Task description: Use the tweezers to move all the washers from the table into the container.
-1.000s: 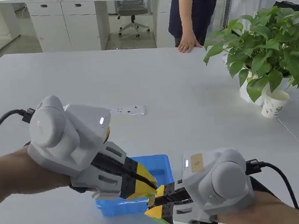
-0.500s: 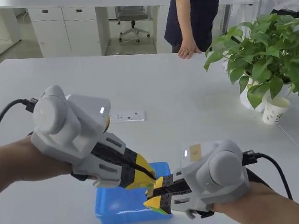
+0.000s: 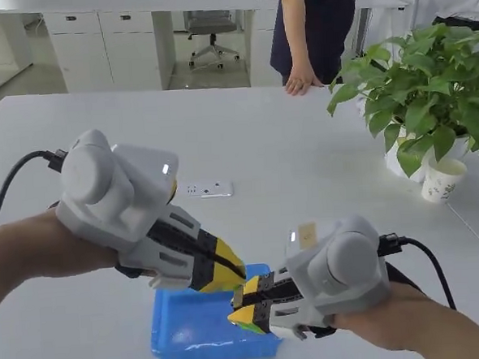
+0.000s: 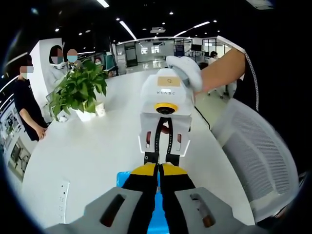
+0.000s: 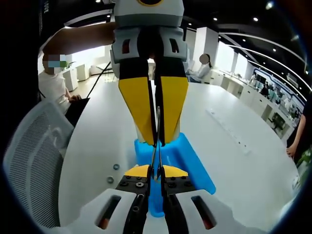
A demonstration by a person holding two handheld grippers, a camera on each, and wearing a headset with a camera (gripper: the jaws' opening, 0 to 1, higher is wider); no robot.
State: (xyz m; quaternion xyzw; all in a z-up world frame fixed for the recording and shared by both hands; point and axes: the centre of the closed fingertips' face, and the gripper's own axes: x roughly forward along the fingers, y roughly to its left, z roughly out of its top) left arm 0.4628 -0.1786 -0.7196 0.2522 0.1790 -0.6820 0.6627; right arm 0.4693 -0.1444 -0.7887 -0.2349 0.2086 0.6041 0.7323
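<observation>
- The left gripper [image 3: 236, 276] was just above the blue container [image 3: 192, 339]. Its yellow jaws were almost closed, with only a thin gap, and they gripped the slim metal tweezers [image 5: 157, 139].
- The right gripper [image 3: 241, 309] was also over the container, tip to tip with the left one. Its jaws were nearly closed too, on the other end of the tweezers.
- Two small washers [image 5: 116, 166] lay on the table [image 3: 302, 143], just beside the container and outside it.
</observation>
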